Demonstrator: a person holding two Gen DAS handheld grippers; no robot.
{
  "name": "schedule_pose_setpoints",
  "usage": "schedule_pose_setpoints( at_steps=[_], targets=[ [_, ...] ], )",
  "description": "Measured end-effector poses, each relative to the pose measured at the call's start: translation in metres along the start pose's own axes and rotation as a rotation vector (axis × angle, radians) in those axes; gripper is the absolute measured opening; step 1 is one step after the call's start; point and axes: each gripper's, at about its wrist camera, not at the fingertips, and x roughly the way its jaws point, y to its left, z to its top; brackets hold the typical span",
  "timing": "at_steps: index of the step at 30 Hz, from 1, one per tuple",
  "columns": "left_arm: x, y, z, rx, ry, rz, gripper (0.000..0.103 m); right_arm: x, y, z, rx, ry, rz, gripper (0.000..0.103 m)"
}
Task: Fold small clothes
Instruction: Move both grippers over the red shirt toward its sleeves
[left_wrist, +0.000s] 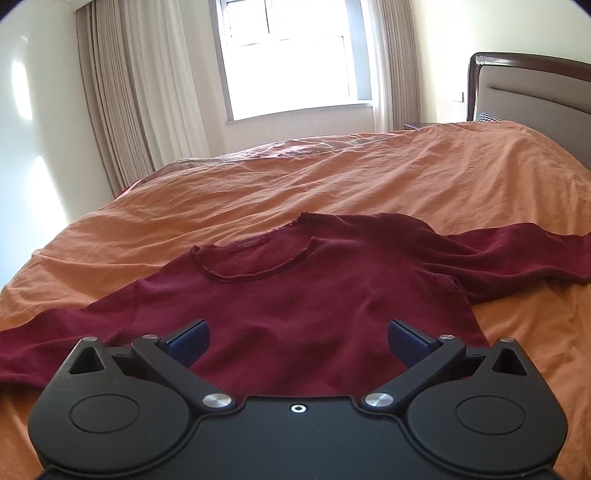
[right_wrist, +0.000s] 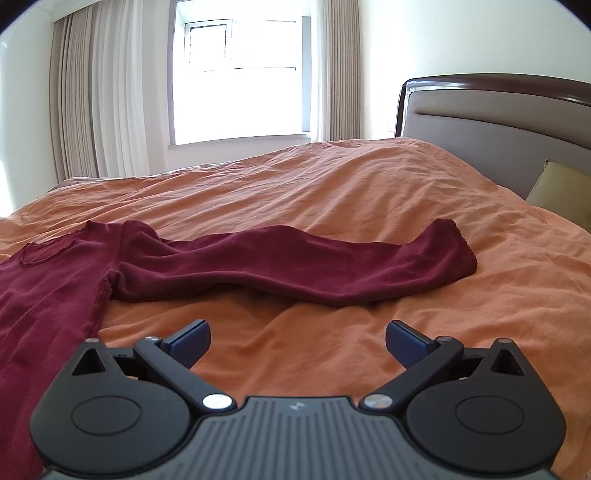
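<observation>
A dark red long-sleeved sweater (left_wrist: 295, 295) lies flat and face up on the orange bedspread (left_wrist: 332, 177), neckline (left_wrist: 255, 258) away from me, both sleeves spread out sideways. My left gripper (left_wrist: 298, 341) is open and empty, hovering over the sweater's lower body. In the right wrist view the sweater's body (right_wrist: 48, 295) is at the left and its right sleeve (right_wrist: 295, 266) stretches across to the cuff (right_wrist: 454, 247). My right gripper (right_wrist: 297, 341) is open and empty over bare bedspread (right_wrist: 332, 184), just short of the sleeve.
The bed's headboard (right_wrist: 498, 110) stands at the right with a pale pillow (right_wrist: 561, 188) against it. A window (left_wrist: 288, 55) and curtains (left_wrist: 140, 92) are behind the bed's far edge. The bedspread is wrinkled around the sweater.
</observation>
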Motion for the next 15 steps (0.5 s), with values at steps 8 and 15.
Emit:
schedule_pose_setpoints(
  at_steps=[8, 15],
  targets=[
    [0.052, -0.03, -0.007, 0.014, 0.03, 0.009, 0.102, 0.035, -0.032, 0.016, 0.07, -0.007, -0.053, 0.103],
    [0.077, -0.034, -0.022, -0.003, 0.076, 0.008, 0.102, 0.071, -0.076, 0.032, 0.261, 0.009, -0.076, 0.103]
  ],
)
